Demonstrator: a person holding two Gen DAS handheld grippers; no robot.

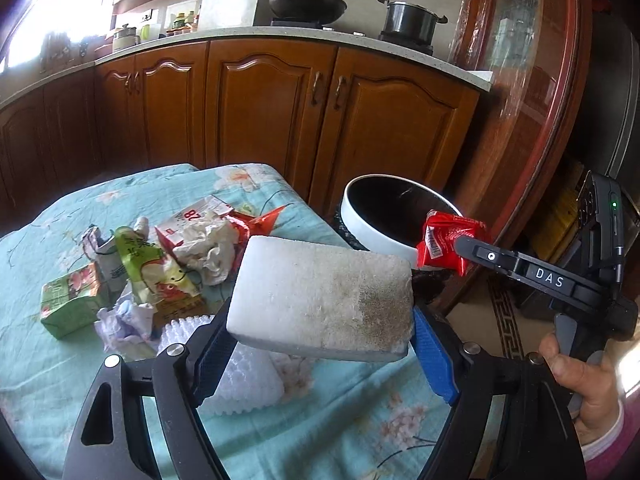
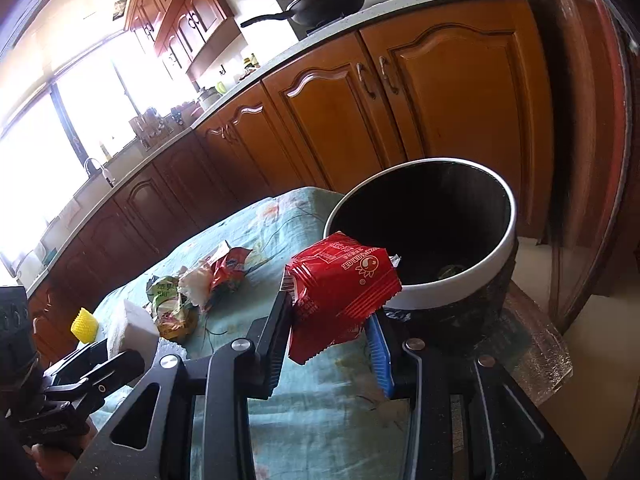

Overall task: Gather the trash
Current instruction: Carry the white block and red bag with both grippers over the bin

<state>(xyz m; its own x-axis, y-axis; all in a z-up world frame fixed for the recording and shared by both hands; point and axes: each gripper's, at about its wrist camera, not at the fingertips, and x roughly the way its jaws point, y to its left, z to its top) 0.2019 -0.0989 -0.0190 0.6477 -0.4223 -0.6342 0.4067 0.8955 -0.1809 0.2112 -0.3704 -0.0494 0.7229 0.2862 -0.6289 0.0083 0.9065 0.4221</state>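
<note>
Left gripper (image 1: 320, 344) clamps a white foam block (image 1: 320, 296); right gripper (image 2: 332, 344) pinches a red wrapper (image 2: 340, 292): carry each ahead, over the bin's rim (image 2: 440, 300), before releasing.

The tablecloth (image 1: 64, 364) is pale teal with a pink floral print. Beside it, the bin (image 2: 452, 280) is black with a white rim, and the wrapper (image 2: 340, 296) before it is red with white print; the foam block (image 1: 320, 300) over the cloth is white, stained brown.

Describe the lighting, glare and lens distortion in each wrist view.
Left wrist view: window blown out at upper left, countertop bowed by the fisheye, dark corner vignetting. Right wrist view: window glare washes out the left side; the bin interior reads nearly black; cabinets curve.
</note>
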